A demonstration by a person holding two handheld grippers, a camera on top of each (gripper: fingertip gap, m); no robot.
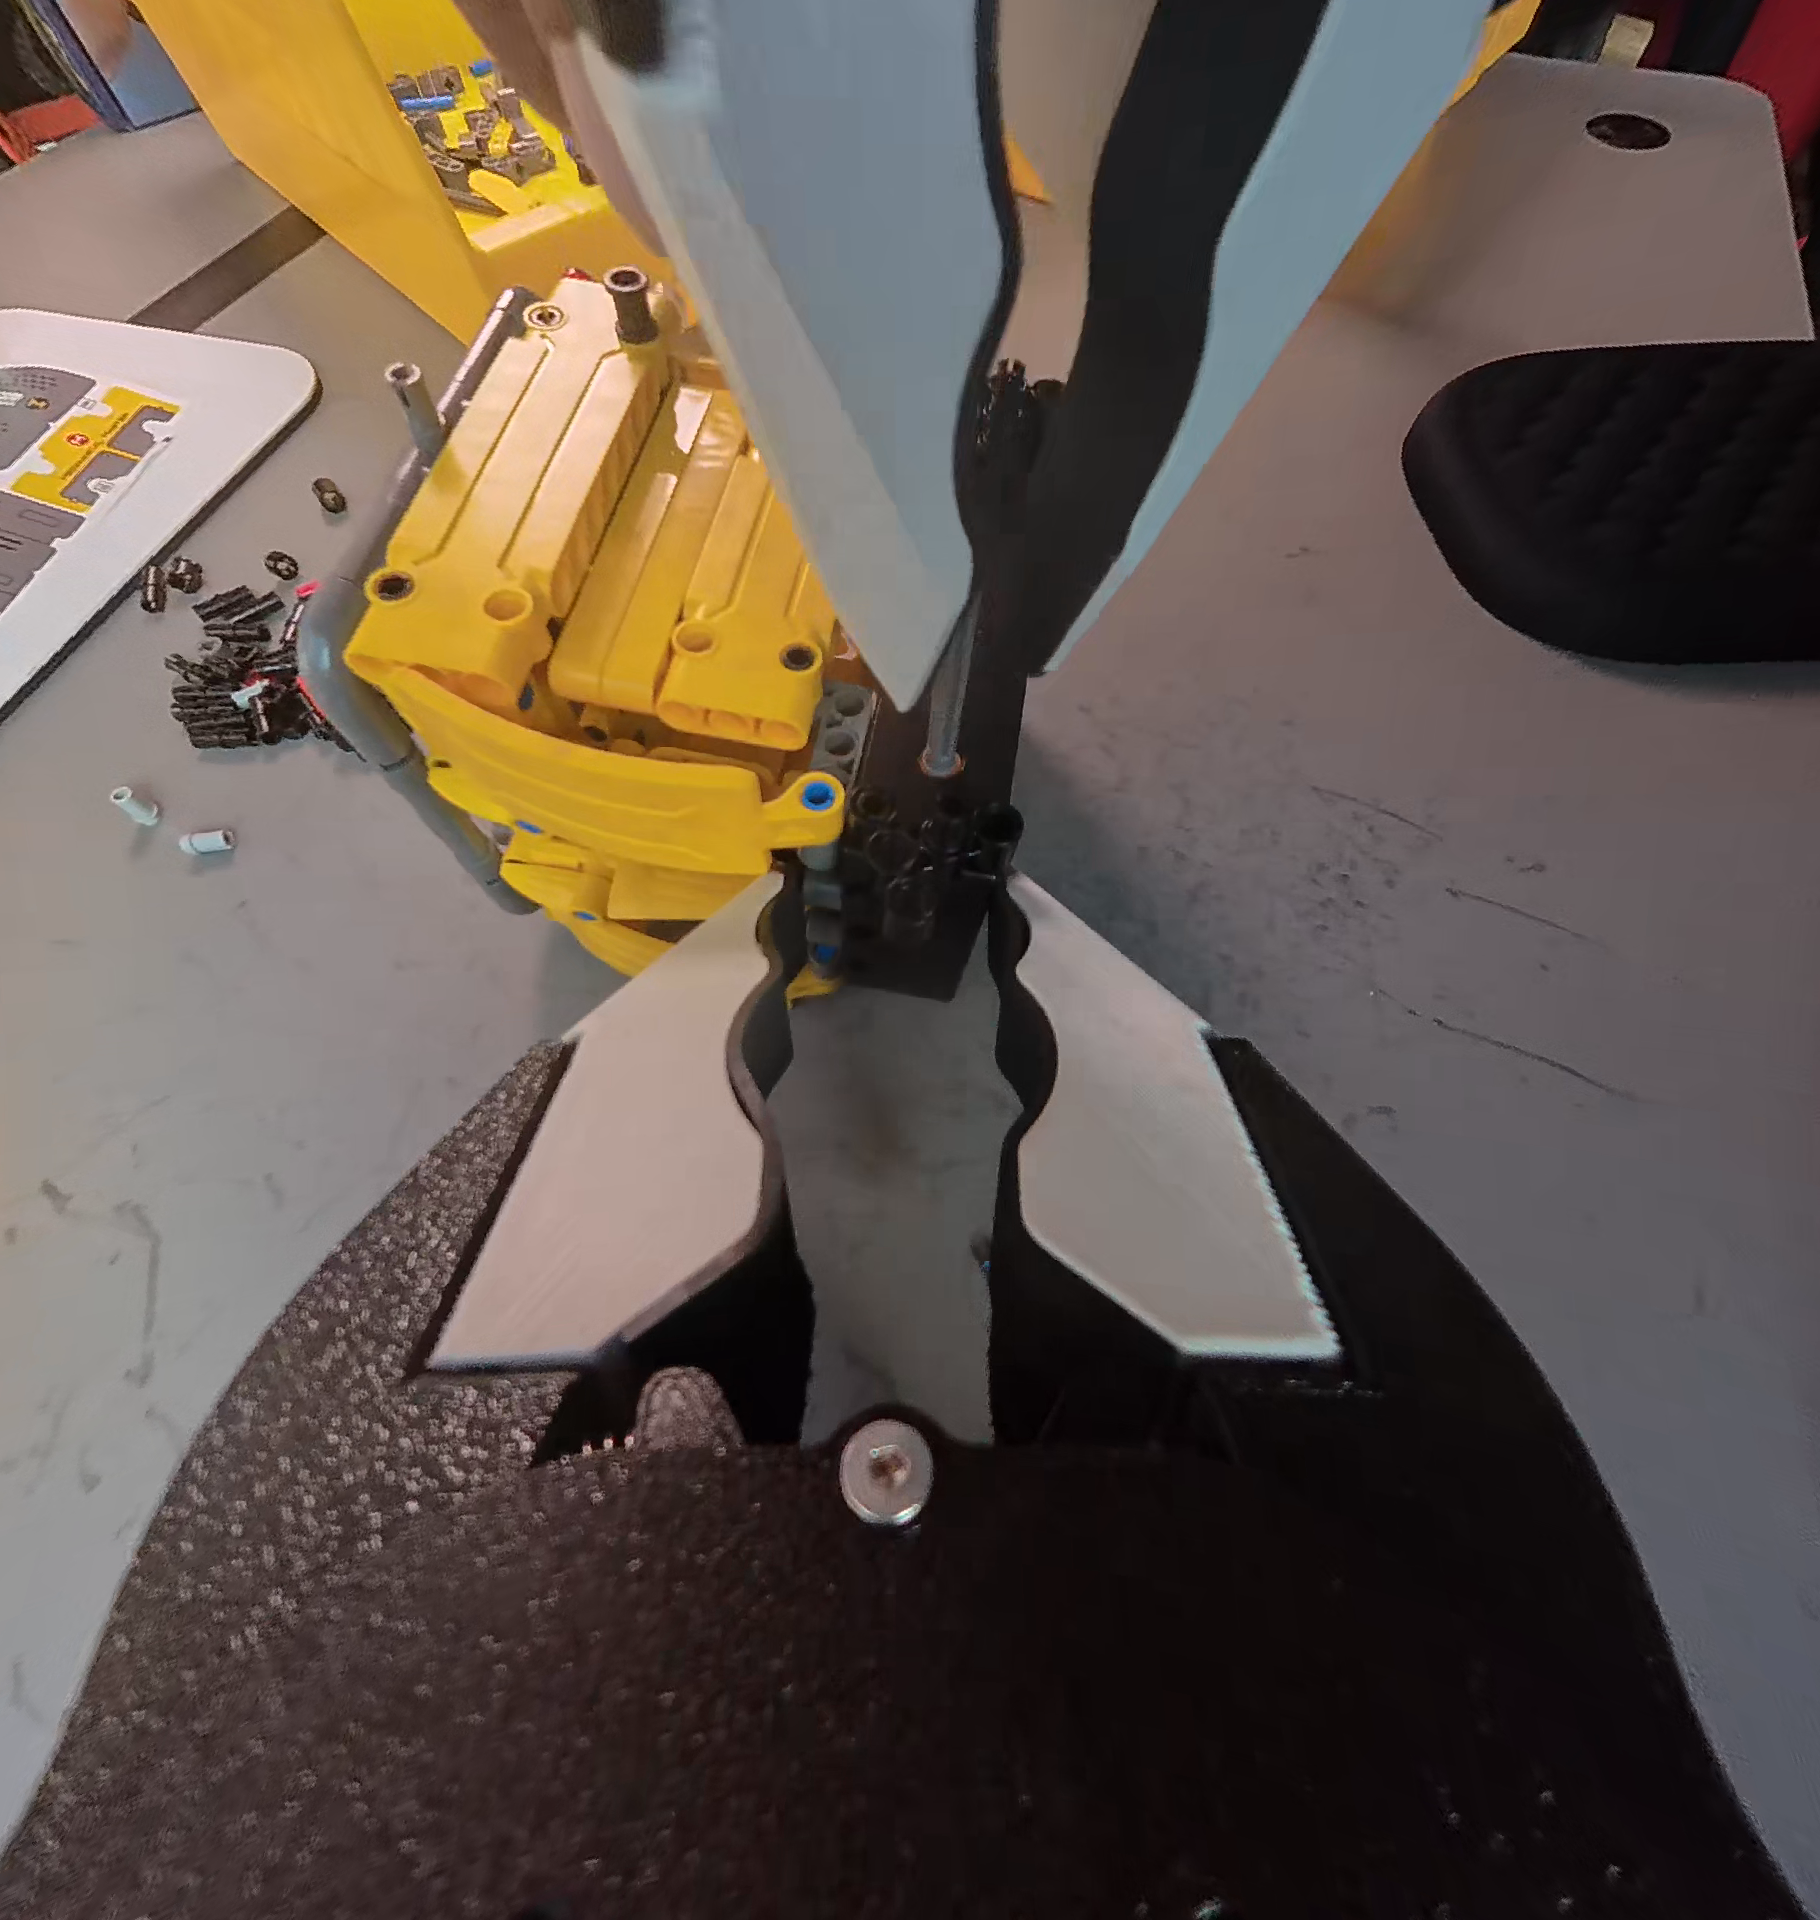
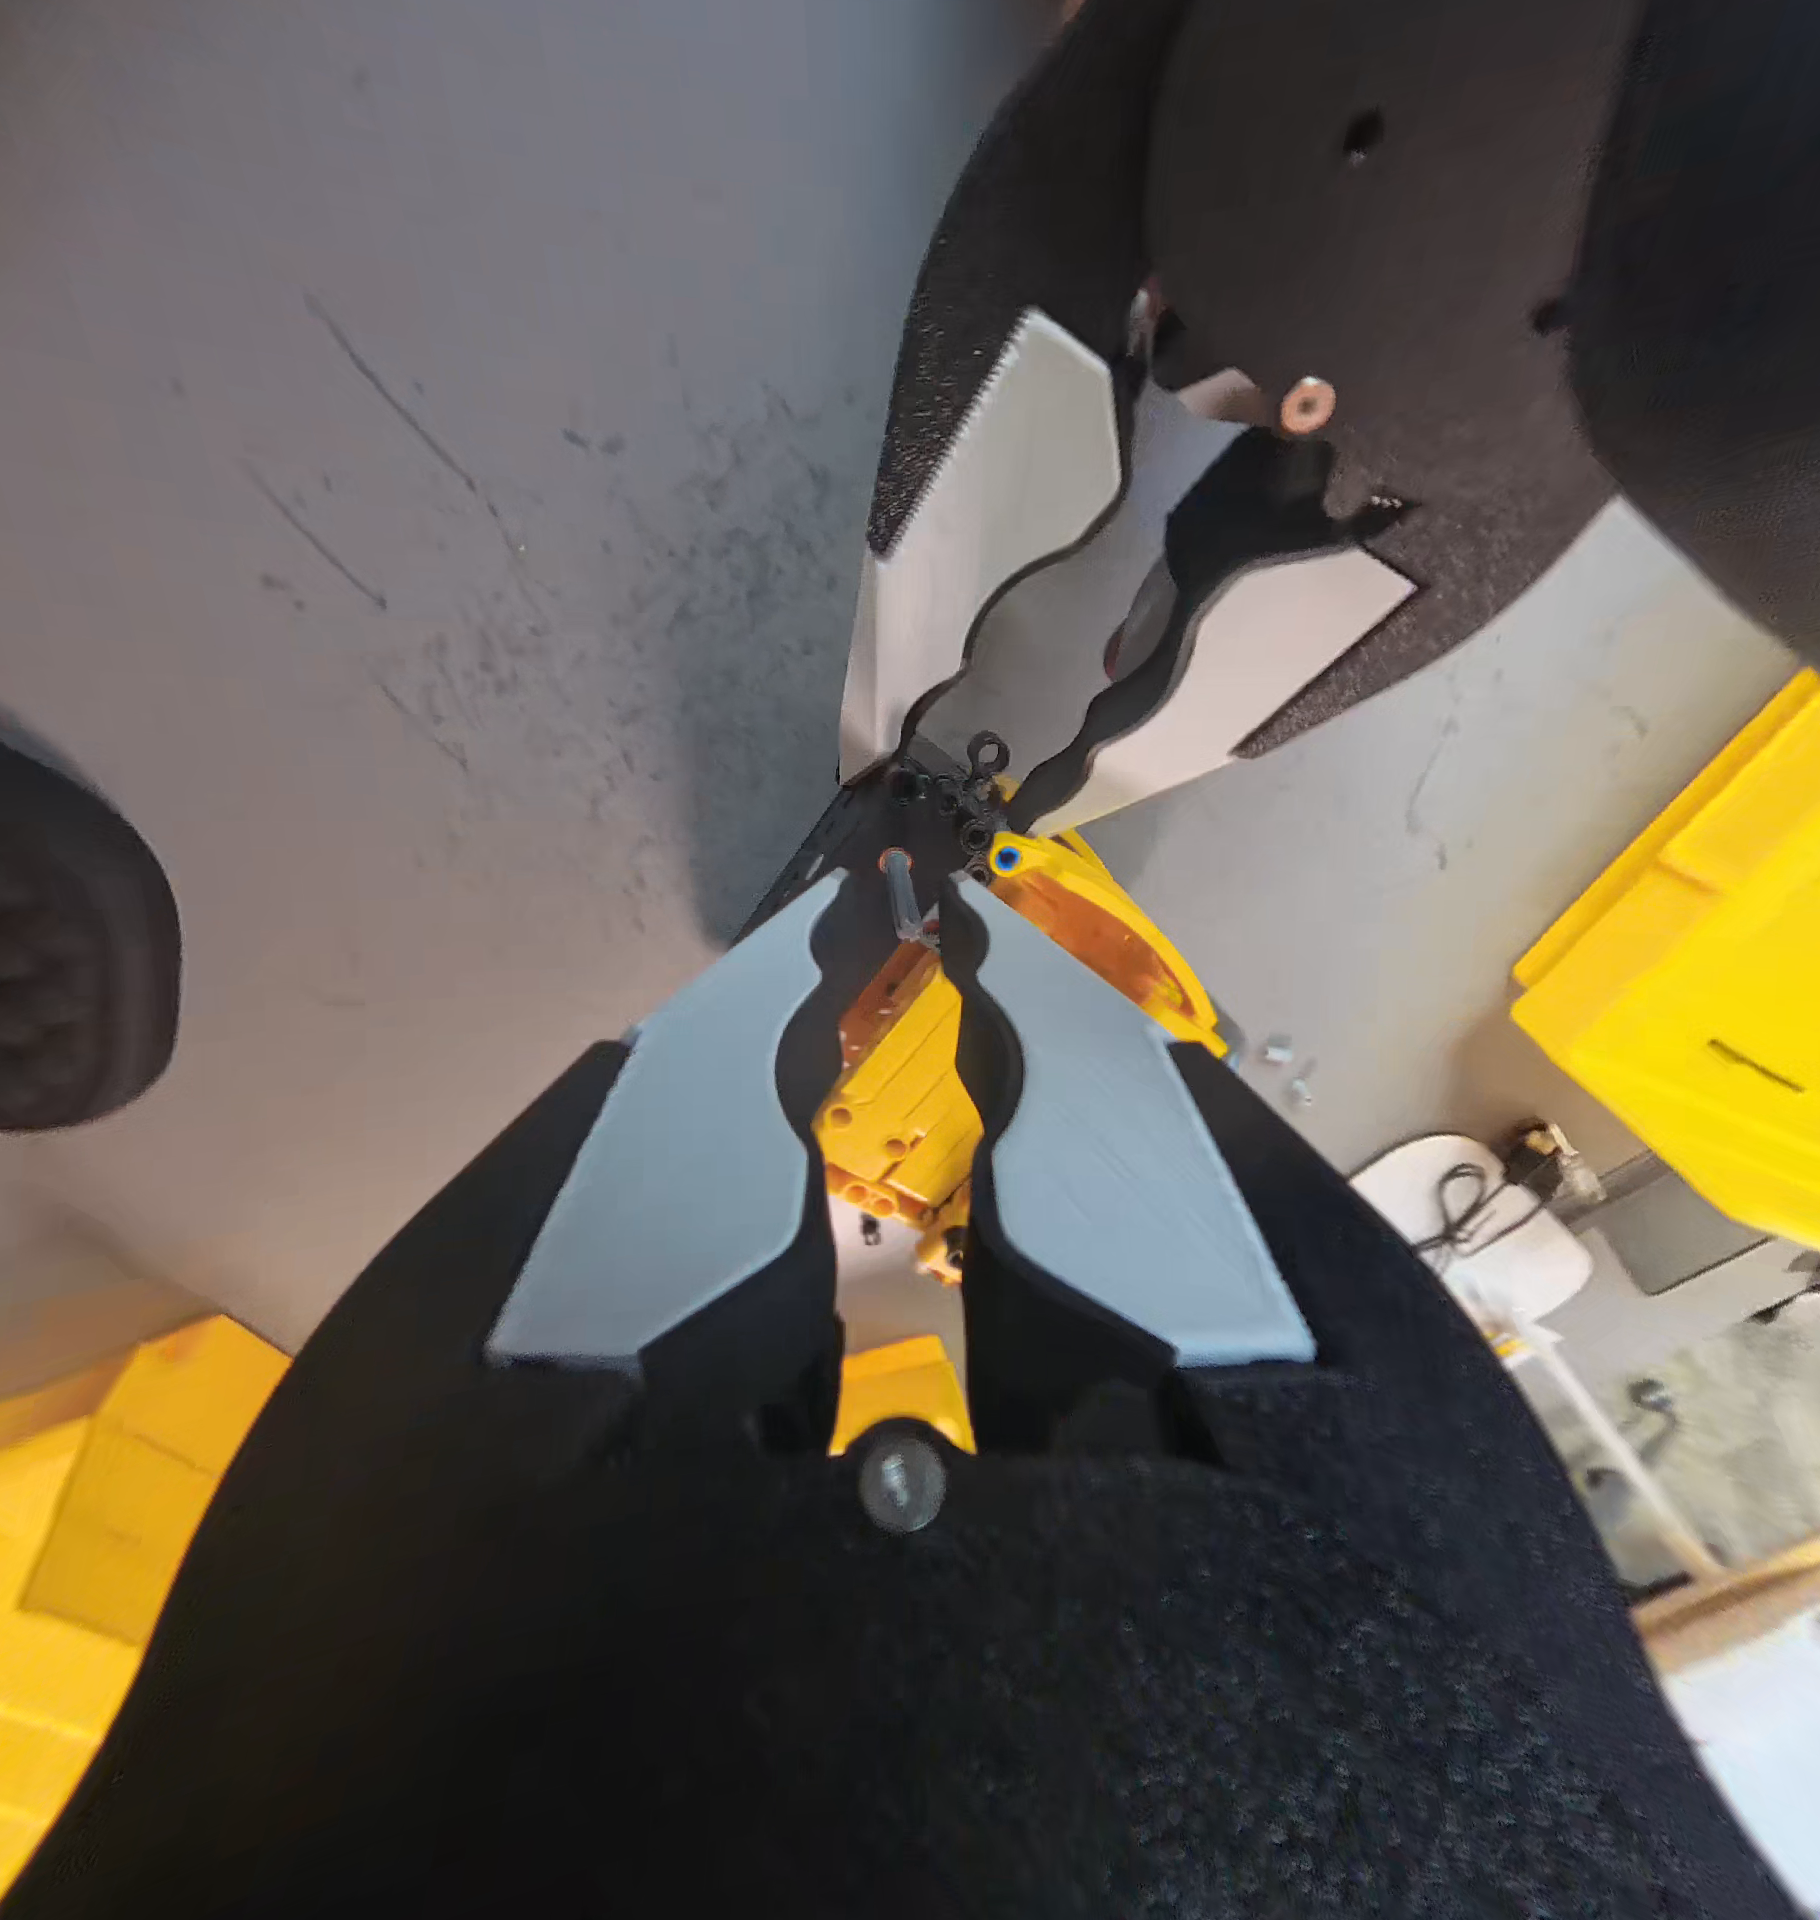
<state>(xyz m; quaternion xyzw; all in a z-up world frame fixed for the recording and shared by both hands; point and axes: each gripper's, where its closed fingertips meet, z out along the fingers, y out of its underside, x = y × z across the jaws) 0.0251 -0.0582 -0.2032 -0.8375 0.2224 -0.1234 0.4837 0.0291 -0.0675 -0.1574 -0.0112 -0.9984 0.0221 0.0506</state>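
A yellow toy-brick model [image 1: 615, 582] lies on the grey table [image 1: 1405, 935], with a black holed block [image 1: 916, 862] at its near end. My left gripper [image 1: 893, 888] is shut on that block, one finger on each side. My right gripper [image 1: 979, 686] comes down from above, shut on a thin grey axle [image 1: 950, 696] whose lower end touches a hole in the model's black beam. In the right wrist view, my right gripper [image 2: 898, 885] holds the axle [image 2: 903, 896] just before the block [image 2: 927, 800]. The left gripper [image 2: 953, 790] faces it from the upper right, and the yellow model [image 2: 895, 1091] lies below.
A pile of small black pins [image 1: 231, 675] and two pale grey connectors [image 1: 173, 821] lie left of the model. A printed sheet on a white board [image 1: 44, 468] sits far left. A yellow parts tray [image 1: 470, 135] stands behind. A black padded rest [image 1: 1654, 499] lies right. Tip to tip, the grippers are about 5 cm apart. From either gripper's tips it is about 25 cm to the black padded rest [image 1: 1654, 499].
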